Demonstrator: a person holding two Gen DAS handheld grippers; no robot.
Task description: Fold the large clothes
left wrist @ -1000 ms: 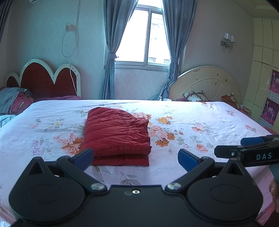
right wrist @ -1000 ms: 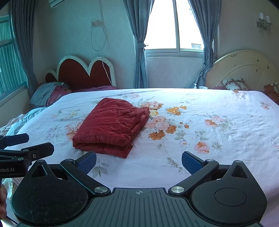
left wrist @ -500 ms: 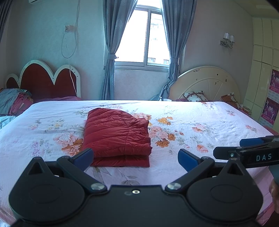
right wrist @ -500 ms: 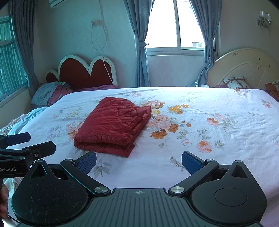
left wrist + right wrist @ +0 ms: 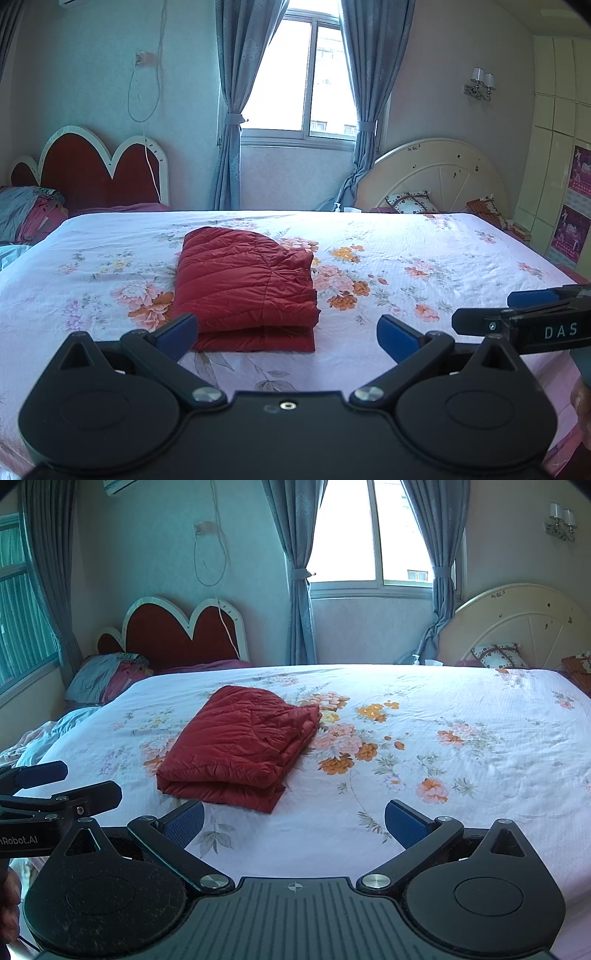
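Now | floral bed (image 5: 424, 243) w/ folded red jacket (image 5: 245, 284) | curtained window (image 5: 306, 74)

The left gripper (image 5: 286, 338) is matte black, with two round housings behind the fingers, silver pivot screws at the finger roots and a small screw on the smooth plate between them. Its fingers (image 5: 176, 331) end in blue pads. The right gripper (image 5: 294, 821) matches it, but its plate behind the fingers is ribbed with a crosshair mark. White lettering marks each gripper's side.
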